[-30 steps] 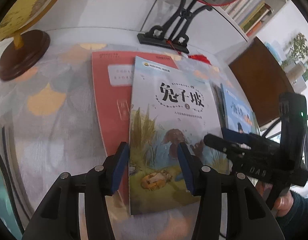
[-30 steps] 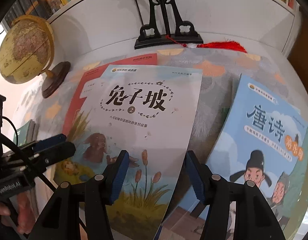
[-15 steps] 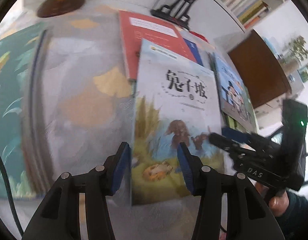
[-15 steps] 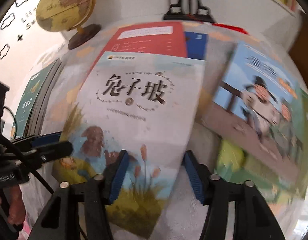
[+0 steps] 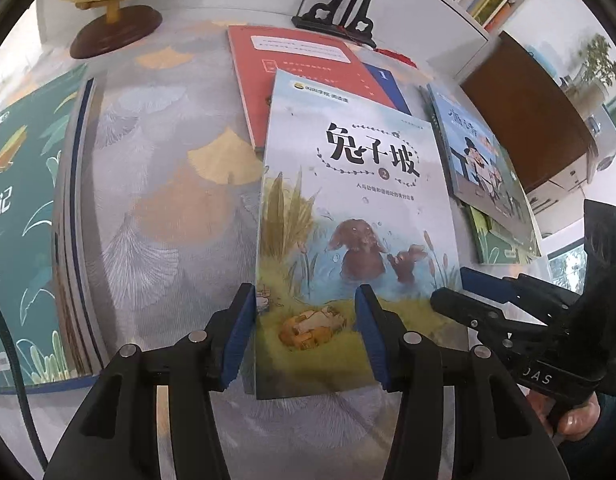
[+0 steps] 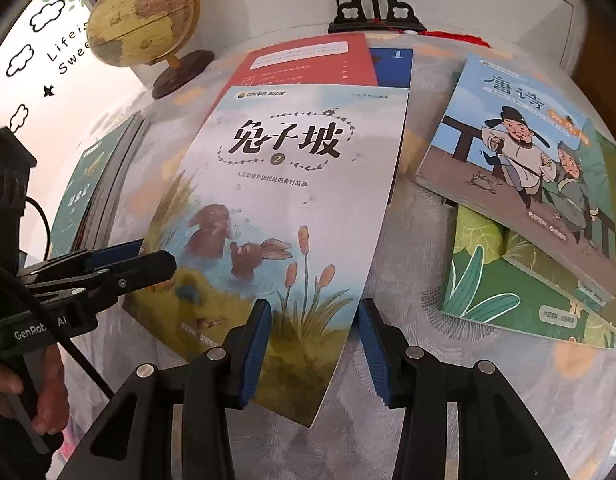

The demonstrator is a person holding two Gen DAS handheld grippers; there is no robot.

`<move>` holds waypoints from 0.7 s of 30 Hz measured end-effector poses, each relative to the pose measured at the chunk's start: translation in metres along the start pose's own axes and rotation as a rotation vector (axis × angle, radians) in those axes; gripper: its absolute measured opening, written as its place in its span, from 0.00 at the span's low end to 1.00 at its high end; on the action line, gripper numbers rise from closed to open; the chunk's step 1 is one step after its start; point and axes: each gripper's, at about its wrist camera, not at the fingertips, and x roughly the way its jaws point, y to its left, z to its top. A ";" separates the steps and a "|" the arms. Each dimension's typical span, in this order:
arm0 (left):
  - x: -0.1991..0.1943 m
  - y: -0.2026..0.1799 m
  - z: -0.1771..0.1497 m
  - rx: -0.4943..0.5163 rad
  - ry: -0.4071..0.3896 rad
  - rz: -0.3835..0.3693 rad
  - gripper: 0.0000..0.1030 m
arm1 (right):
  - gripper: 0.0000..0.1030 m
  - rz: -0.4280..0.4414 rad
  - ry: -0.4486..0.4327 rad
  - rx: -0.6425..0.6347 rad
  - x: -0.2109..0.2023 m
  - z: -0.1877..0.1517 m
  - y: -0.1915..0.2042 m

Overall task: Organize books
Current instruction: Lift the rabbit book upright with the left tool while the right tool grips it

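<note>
The pale rabbit-cover book (image 5: 348, 208) (image 6: 291, 184) lies face up in the middle of the table, its top edge overlapping a red book (image 5: 291, 64) and a blue one (image 5: 384, 80). My left gripper (image 5: 303, 296) straddles the book's lower left edge, one finger beside the edge and the other over the cover, jaws apart. My right gripper (image 6: 314, 308) straddles the lower right edge the same way. Neither pair of pads pinches the book. Each gripper also shows from the side in the other wrist view, the left gripper (image 6: 147, 260) and the right gripper (image 5: 452, 292).
A stack of green-cover books (image 5: 23, 220) lies at the left. At the right, a blue poetry book (image 6: 520, 152) rests on a green book (image 6: 508, 300). A globe (image 6: 143, 12) and a black stand (image 6: 372, 12) stand at the back. A person's hand (image 6: 47, 392) holds each handle.
Both grippers and the rabbit book came toward the near side together, the book sliding mostly off the red one. The green stack came into view at the left. The right jaws narrowed.
</note>
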 end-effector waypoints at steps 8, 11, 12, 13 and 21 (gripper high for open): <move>-0.055 0.009 0.005 -0.140 -0.134 -0.478 0.46 | 0.46 0.082 -0.017 0.094 -0.002 -0.001 -0.018; -0.038 0.000 0.004 -0.088 -0.105 -0.325 0.46 | 0.46 0.136 -0.018 0.153 -0.002 0.000 -0.026; -0.024 -0.001 0.001 -0.087 -0.067 -0.285 0.45 | 0.46 0.154 -0.017 0.173 -0.002 0.000 -0.030; -0.014 0.001 -0.001 -0.099 -0.046 -0.264 0.41 | 0.46 0.166 -0.015 0.183 -0.002 0.000 -0.031; 0.008 0.003 -0.001 -0.250 -0.001 -0.440 0.21 | 0.65 0.247 0.033 0.241 -0.002 0.006 -0.039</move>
